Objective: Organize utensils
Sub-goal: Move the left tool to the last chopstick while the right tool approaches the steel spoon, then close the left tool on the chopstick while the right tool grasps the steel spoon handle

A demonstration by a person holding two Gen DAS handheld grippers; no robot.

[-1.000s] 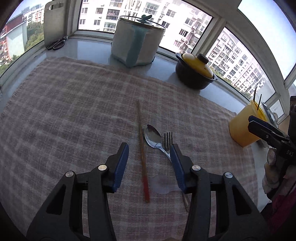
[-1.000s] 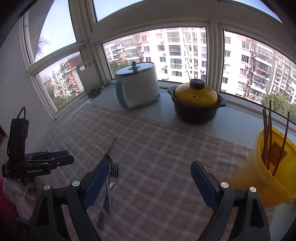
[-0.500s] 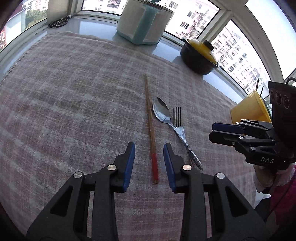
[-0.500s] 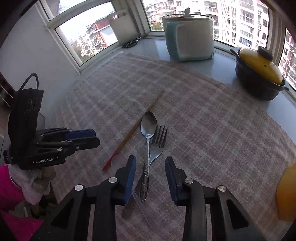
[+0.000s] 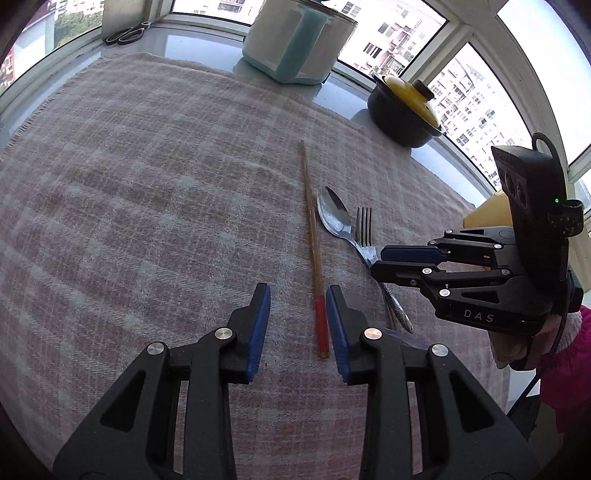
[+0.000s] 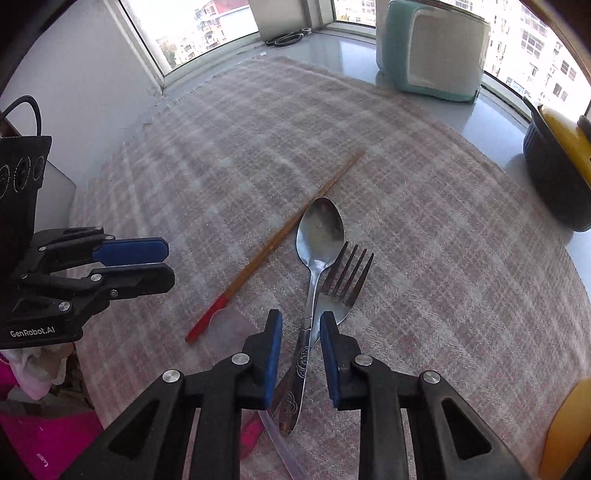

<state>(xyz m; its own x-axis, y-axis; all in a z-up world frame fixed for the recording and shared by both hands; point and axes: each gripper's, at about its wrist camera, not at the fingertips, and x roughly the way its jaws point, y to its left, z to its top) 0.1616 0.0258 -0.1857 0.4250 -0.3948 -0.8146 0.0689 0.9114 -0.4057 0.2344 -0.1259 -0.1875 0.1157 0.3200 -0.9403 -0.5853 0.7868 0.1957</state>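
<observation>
A wooden chopstick with a red end [image 5: 313, 251] lies on the checked cloth [image 5: 147, 206], with a metal spoon [image 5: 335, 218] and a fork [image 5: 365, 232] to its right. My left gripper [image 5: 297, 295] is open, its blue pads either side of the chopstick's red end, just above the cloth. My right gripper [image 6: 301, 321] is open, low over the crossed handles of the spoon [image 6: 319, 232] and fork [image 6: 343, 280]; neither is gripped. The chopstick [image 6: 275, 243] lies to its left. The right gripper also shows in the left wrist view [image 5: 391, 264].
A yellow utensil holder [image 5: 484, 218] stands at the cloth's right edge, partly hidden behind the right gripper. A dark pot with a yellow lid [image 5: 406, 110] and a white and teal container [image 5: 295, 40] stand at the back. Scissors [image 5: 125, 33] lie on the sill.
Both grippers have come down and closer to the utensils. The right gripper's jaws have narrowed around the spoon and fork handles. The left gripper has drawn in around the chopstick's red end.
</observation>
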